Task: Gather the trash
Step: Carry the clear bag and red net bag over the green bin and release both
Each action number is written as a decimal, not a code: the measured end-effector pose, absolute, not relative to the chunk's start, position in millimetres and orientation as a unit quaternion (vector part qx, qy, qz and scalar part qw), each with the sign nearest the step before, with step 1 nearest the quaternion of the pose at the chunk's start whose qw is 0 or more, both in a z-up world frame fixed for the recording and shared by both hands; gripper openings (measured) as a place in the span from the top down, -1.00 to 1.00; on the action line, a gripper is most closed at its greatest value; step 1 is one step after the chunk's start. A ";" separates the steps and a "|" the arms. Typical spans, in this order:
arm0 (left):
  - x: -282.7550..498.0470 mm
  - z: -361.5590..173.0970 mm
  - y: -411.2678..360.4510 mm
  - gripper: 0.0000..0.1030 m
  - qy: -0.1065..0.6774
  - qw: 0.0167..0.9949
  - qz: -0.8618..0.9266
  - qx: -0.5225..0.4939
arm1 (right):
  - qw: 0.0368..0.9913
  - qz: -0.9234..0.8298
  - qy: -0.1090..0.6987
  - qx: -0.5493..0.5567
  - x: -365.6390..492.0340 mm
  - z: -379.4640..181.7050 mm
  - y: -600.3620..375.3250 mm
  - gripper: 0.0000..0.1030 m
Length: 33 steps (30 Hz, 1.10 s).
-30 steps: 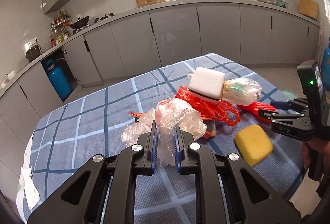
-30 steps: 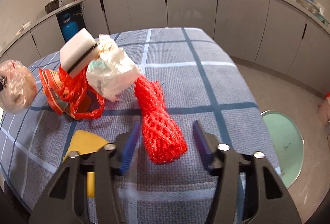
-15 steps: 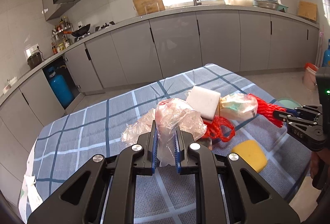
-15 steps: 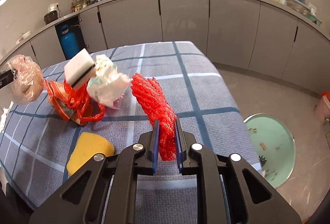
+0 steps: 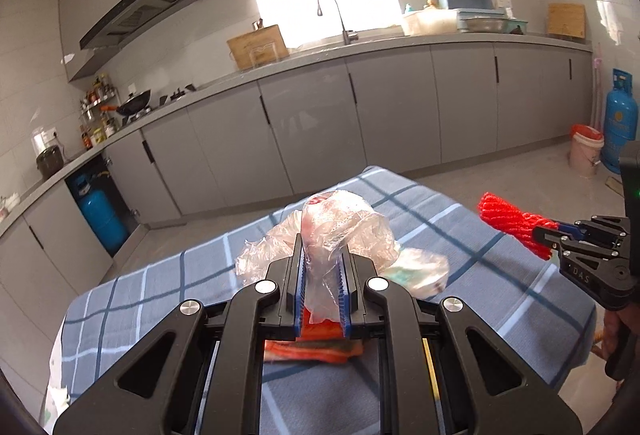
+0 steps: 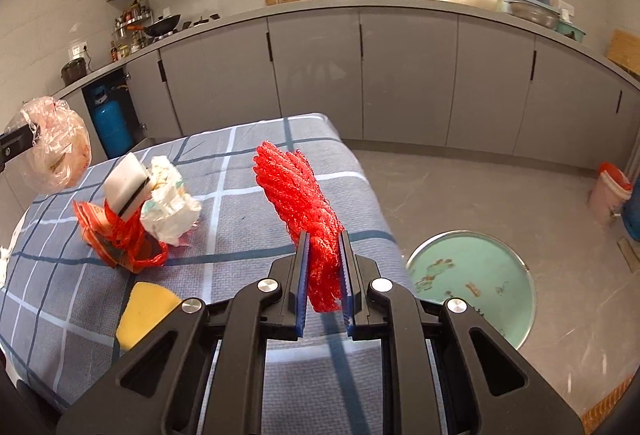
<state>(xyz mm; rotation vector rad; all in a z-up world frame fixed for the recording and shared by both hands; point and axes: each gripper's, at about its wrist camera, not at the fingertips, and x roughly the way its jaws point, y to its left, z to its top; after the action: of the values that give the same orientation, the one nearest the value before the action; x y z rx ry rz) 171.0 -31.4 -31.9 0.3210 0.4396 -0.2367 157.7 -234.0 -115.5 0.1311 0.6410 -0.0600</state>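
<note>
— Left hand-held gripper first: how does it stand?

— Nearly closed, its blue pads pinching a crumpled clear plastic bag; the bag bulges up and forward past the fingertips, clear of the bench; a red smear shows inside the plastic.

— And the right hand-held gripper?

— Pinched just as narrowly on a red foam net; the net stands up between the pads and leans forward and to the left of them, off the cloth; seen from the left camera, that same net pokes out leftward from the right tool, well off to the right of the left one.

— What remains on the bench?

— Left of and ahead of the right hand-held gripper lies a heap: a white sponge block with a dark stripe, leaning on a crumpled white wrapper, both sitting on an orange-red mesh bag; a yellow sponge lies nearer, just left of the right tool's left arm; the checked blue cloth covers the whole bench.

— Anything on the floor?

— To the right of the right hand-held gripper, past the bench edge, a round green basin with small scraps in it; beyond that, an orange-rimmed bucket near the wall.
</note>
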 end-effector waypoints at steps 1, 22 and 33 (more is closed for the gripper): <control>172.0 -30.0 -37.4 0.72 0.212 0.956 -0.123 0.160 | 0.947 -0.035 0.313 0.066 156.0 -114.3 -239.4 0.70; 169.1 -31.4 -159.8 0.72 0.169 0.932 -0.250 0.199 | 0.940 -0.118 0.302 0.102 134.4 -126.1 -325.8 0.70; 178.6 -59.1 -209.3 0.72 0.190 0.912 -0.296 0.212 | 0.931 -0.152 0.311 0.119 126.8 -145.0 -365.9 0.70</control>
<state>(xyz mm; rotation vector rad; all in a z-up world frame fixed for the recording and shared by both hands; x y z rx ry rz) 178.6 -209.3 -59.1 0.4374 0.3918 -0.6105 126.8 -365.9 -145.0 0.2432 0.6358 -0.3103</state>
